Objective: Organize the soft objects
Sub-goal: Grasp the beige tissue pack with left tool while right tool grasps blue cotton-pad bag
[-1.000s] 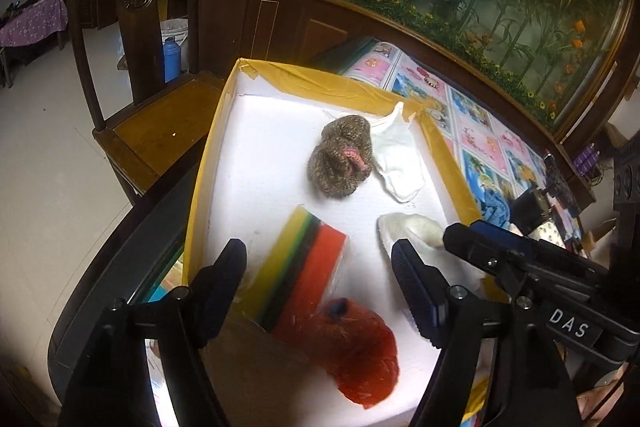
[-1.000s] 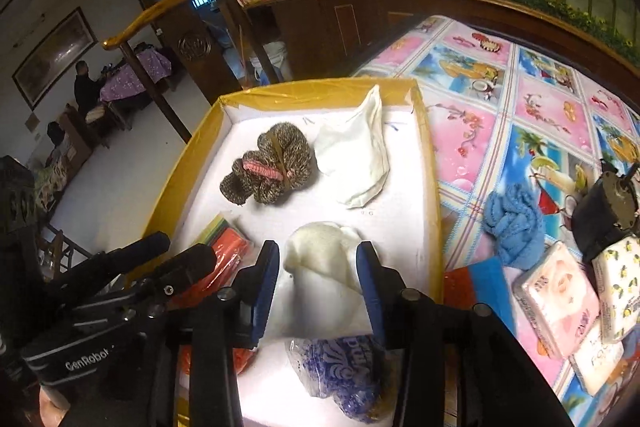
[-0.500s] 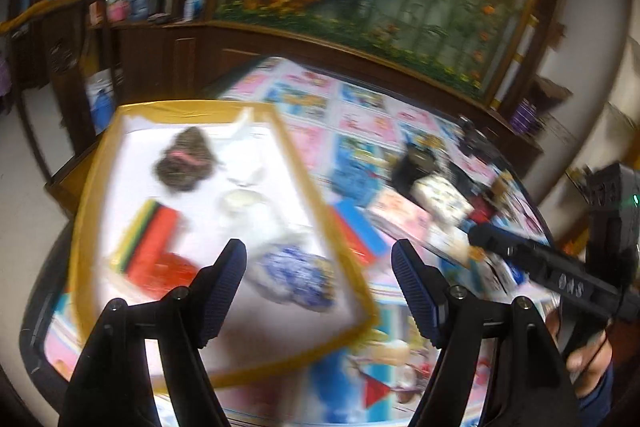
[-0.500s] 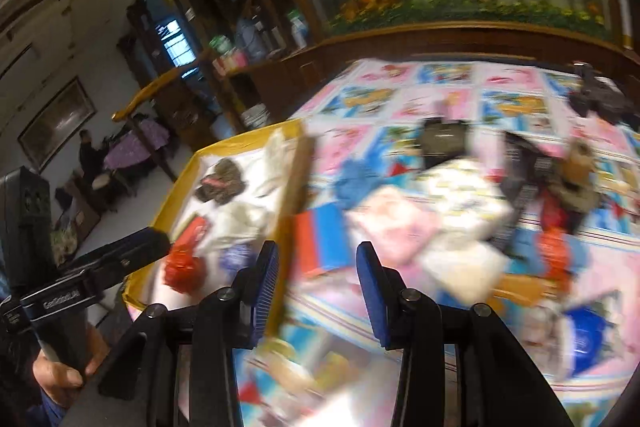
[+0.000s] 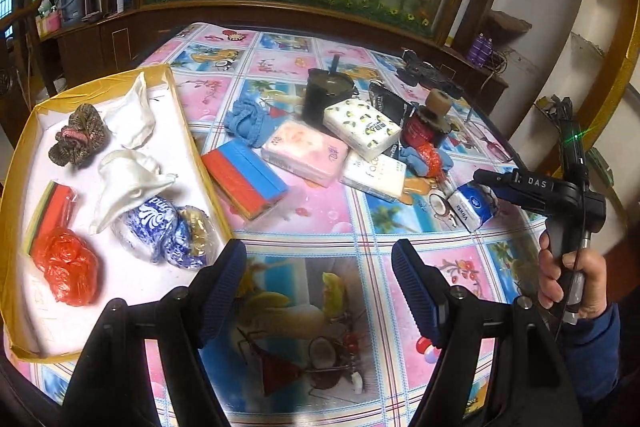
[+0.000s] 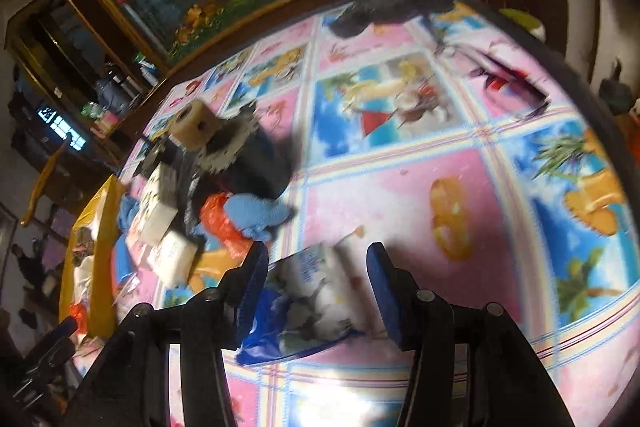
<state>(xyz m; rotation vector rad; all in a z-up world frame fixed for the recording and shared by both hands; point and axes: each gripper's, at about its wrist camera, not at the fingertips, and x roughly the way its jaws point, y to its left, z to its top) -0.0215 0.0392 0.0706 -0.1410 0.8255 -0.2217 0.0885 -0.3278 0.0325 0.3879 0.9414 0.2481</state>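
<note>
Right gripper (image 6: 318,283) now astride tissue pack (image 6: 316,291)

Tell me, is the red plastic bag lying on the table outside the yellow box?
No. The red plastic bag lies inside the yellow box, on its white floor beside a blue and white packet.

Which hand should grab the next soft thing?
Right, probably. The right tongs are open with the blue-and-white tissue pack between their tips. The left tongs, also open, hang over bare tablecloth, nearer the yellow-edged tray.
</note>
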